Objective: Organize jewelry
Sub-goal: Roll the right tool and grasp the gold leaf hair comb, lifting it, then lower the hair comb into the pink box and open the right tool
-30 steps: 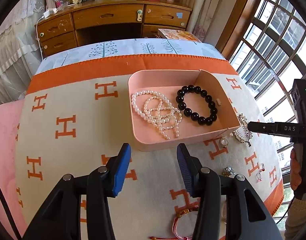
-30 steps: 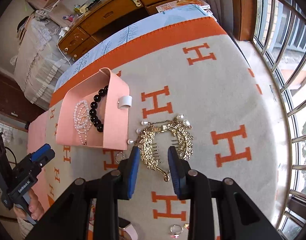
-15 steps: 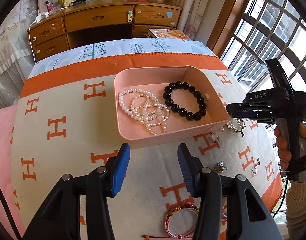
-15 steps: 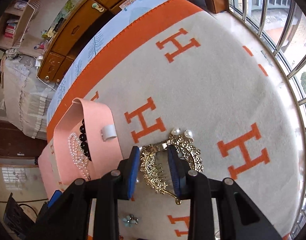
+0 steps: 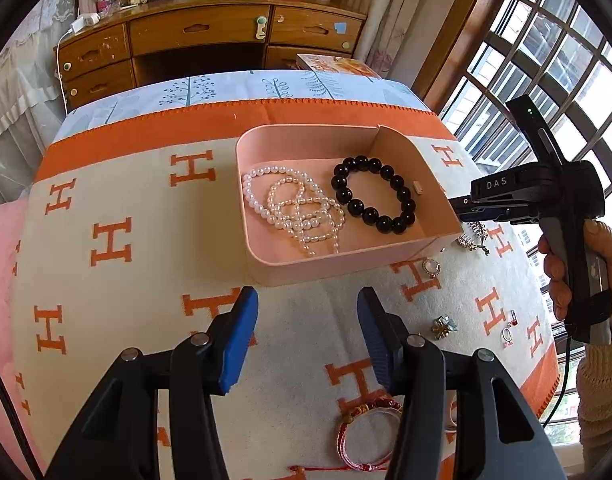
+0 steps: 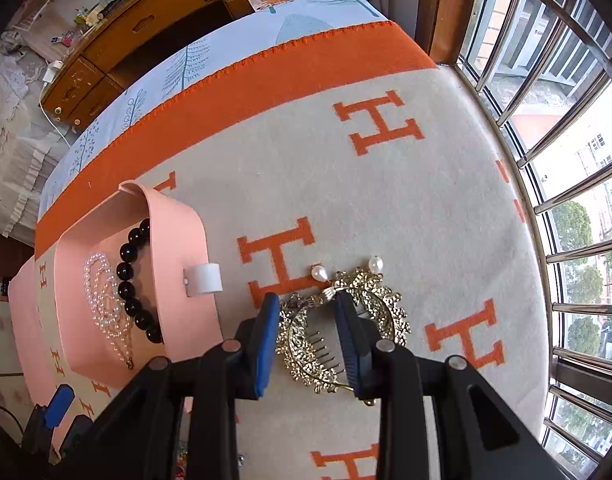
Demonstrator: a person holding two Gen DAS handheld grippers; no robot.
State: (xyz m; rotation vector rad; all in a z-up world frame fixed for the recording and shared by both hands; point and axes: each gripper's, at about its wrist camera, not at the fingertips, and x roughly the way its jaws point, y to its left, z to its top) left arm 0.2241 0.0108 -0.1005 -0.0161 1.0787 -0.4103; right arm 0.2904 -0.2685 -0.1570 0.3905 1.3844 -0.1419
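A pink tray [image 5: 306,140] holds white pearl strands [image 5: 293,208] and a black bead bracelet [image 5: 376,194]; the tray also shows in the right wrist view [image 6: 177,248]. My right gripper [image 6: 308,308] is open, lowered over a gold leaf hair comb [image 6: 306,348] with pearl drops, one finger on each side of its left half. In the left wrist view the right gripper's tips are hidden behind the tray corner and the comb [image 5: 472,236] peeks out. My left gripper [image 5: 308,308] is open and empty, just in front of the tray.
Loose on the H-patterned blanket [image 5: 145,260]: a round pendant [image 5: 430,267], a small brooch [image 5: 442,326], little rings [image 5: 508,334] and a red cord bracelet [image 5: 366,438]. A wooden desk [image 5: 209,40] stands behind. Barred windows [image 6: 566,160] run along the right.
My right gripper has come down and forward so the comb now lies between its fingers. My left gripper has drifted slightly and stayed open.
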